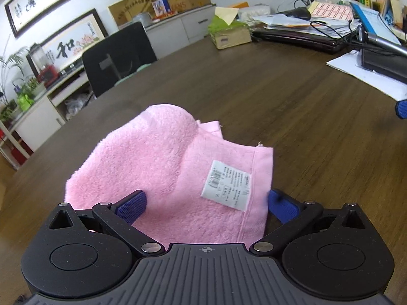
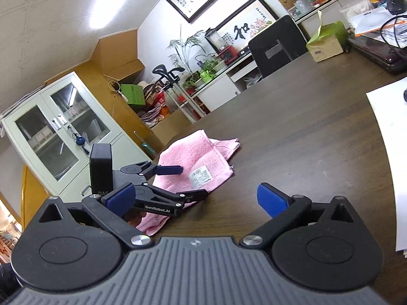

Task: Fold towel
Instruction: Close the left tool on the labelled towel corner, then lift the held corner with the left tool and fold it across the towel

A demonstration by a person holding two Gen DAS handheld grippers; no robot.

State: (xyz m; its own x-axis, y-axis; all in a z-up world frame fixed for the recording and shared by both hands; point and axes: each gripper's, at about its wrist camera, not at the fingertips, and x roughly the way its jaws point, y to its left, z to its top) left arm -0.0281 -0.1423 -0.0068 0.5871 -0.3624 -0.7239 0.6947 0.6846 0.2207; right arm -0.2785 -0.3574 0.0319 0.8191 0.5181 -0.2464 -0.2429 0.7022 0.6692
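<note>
A pink towel [image 1: 152, 157] lies folded, somewhat rumpled, on the dark wooden table [image 1: 279, 96], with its white care label [image 1: 226, 185] facing up. My left gripper [image 1: 206, 198] hangs low over the towel's near part, jaws wide; one blue pad [image 1: 134, 203] sits over the cloth and the other at its right hem, neither pinching it. In the right wrist view the towel [image 2: 201, 150] and the left gripper [image 2: 190, 181] lie ahead to the left. My right gripper [image 2: 195, 192] stands open and empty over bare table beside the towel; one of its pads [image 1: 402, 109] shows at the picture's right edge.
A black chair [image 1: 117, 56] stands at the table's far edge. A cardboard box with green paper [image 1: 229, 33], stacked papers, cables and a laptop [image 1: 305, 33] crowd the far right. White sheets [image 2: 389, 152] lie on the right. The table's left edge [image 2: 162, 147] drops off just beyond the towel.
</note>
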